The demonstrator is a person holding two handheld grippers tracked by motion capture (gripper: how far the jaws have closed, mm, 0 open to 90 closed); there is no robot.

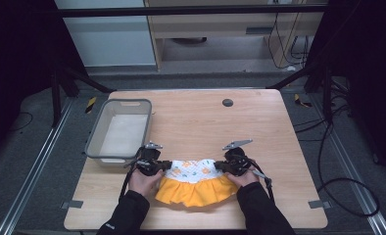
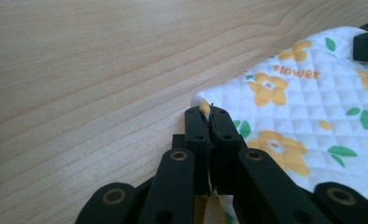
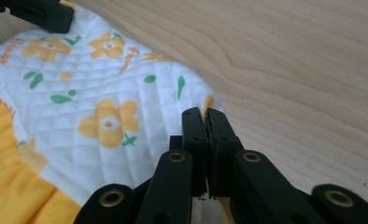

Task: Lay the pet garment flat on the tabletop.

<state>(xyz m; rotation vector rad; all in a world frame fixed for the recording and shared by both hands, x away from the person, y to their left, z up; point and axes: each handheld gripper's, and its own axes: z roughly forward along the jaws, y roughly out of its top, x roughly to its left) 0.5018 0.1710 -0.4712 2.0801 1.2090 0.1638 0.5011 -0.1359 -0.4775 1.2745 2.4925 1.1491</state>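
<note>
Garment [image 1: 197, 180] under inspection: a small child's piece with a white quilted bodice printed with yellow flowers and a gathered orange skirt. It lies flat on the near half of the tabletop [image 1: 259, 122], midway between the person's 2 hands, bodice toward the far side and skirt toward the person.

Left gripper [image 1: 157, 166]: clenched on the left edge of the bodice. The left gripper view has the 2 jaws drawn together with a thin fold of white and orange fabric caught between the tips [image 2: 205, 112].

Right gripper [image 1: 224, 166]: likewise clamped, on the right edge of the bodice. The right gripper view has its jaws pressed together over a sliver of the hem [image 3: 206, 108].

Handling assessment: the item looks light and entirely limp. The quilted bodice should have a little more body than the skirt, which is thin, ruffled and likely to sag or bunch when lifted. It is neither fragile nor, by appearance, slippery, but a shallow pinch on 1 layer could slide free under tension. The 2 side edges of the bodice, where the stitched hem is thickest, look like the soundest places to take hold, and both grips sit there now. An even lift on both sides should keep the cloth spread.

Also noted: a grey plastic bin [image 1: 97, 131] stands on the left part of the tabletop, just beyond the left gripper, apart from the garment, with nothing visible inside.
</note>
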